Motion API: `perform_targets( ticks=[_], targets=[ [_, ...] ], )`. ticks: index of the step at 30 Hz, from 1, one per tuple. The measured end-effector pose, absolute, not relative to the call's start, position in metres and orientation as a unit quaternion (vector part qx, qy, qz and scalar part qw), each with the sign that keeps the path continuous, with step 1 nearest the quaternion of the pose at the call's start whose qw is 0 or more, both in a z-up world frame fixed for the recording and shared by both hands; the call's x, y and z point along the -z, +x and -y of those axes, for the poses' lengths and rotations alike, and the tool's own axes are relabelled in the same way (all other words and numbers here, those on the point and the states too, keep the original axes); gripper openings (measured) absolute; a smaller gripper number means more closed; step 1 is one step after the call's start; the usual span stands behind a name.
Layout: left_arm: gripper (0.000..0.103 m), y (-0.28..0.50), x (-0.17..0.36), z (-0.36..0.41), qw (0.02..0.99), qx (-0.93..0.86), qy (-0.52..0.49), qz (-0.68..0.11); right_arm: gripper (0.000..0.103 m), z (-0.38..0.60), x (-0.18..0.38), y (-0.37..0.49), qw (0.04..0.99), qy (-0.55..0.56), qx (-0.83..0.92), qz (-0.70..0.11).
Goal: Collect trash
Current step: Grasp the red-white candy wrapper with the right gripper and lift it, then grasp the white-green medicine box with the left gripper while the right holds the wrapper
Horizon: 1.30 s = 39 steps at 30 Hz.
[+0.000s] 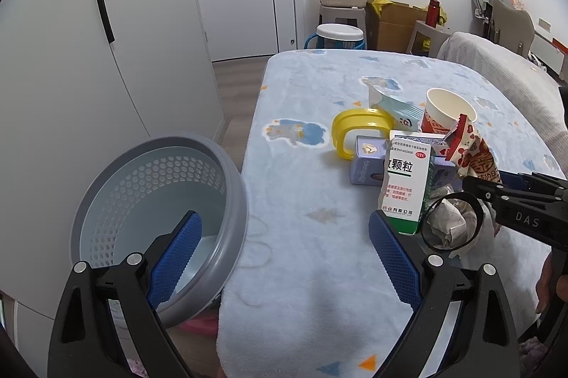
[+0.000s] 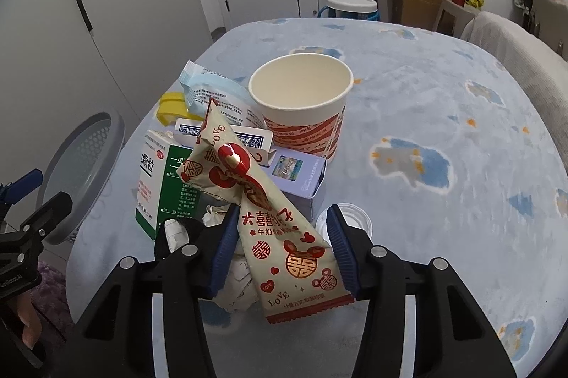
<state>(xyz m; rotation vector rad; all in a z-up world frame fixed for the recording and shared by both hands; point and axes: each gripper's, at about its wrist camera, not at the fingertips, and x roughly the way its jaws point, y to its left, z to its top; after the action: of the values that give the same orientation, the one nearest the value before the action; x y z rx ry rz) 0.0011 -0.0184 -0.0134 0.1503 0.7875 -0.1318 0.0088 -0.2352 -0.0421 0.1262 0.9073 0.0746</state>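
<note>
The cream-and-red crinkled snack wrapper (image 2: 284, 236), atop the table's trash pile, sits clamped between the right gripper (image 2: 282, 252) pads, left gripper (image 1: 284, 257) released; next, lift it toward the grey perforated bin (image 1: 156, 200).

Left gripper (image 1: 284, 229): black frame, silver screws, blue ribbed fingers (image 1: 177, 257). Right gripper (image 2: 280, 246): same build.

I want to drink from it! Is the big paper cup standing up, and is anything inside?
Standing up and empty. The paper cup sits on the blanket with its mouth upward, and only its bare cream inside shows.
</note>
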Motion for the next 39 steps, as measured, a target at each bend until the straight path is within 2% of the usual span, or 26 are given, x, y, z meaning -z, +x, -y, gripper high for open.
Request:
perform_targets(
  ticks=[17, 33, 34, 36, 39],
  targets=[
    [0.091, 0.023, 0.02, 0.063, 0.894, 0.143, 0.065, -0.419, 0.049, 0.275, 0.021, -0.021, 0.905, 0.132, -0.027, -0.404],
    [0.09, 0.068, 0.042, 0.106, 0.872, 0.179, 0.061, -0.452, 0.049, 0.283, 0.019, -0.021, 0.902, 0.149, -0.042, -0.403],
    [0.088, 0.069, 0.043, 0.107, 0.872, 0.179, 0.061, -0.452, 0.049, 0.283, 0.02, -0.021, 0.901, 0.149, -0.043, -0.405],
    [0.074, 0.069, 0.043, 0.108, 0.87, 0.183, 0.063, -0.453, 0.049, 0.282, 0.021, -0.02, 0.9, 0.149, -0.045, -0.406],
    [0.062, 0.069, 0.046, 0.109, 0.866, 0.19, 0.064, -0.459, 0.049, 0.282, 0.022, -0.02, 0.9, 0.148, -0.046, -0.407]
  ],
)
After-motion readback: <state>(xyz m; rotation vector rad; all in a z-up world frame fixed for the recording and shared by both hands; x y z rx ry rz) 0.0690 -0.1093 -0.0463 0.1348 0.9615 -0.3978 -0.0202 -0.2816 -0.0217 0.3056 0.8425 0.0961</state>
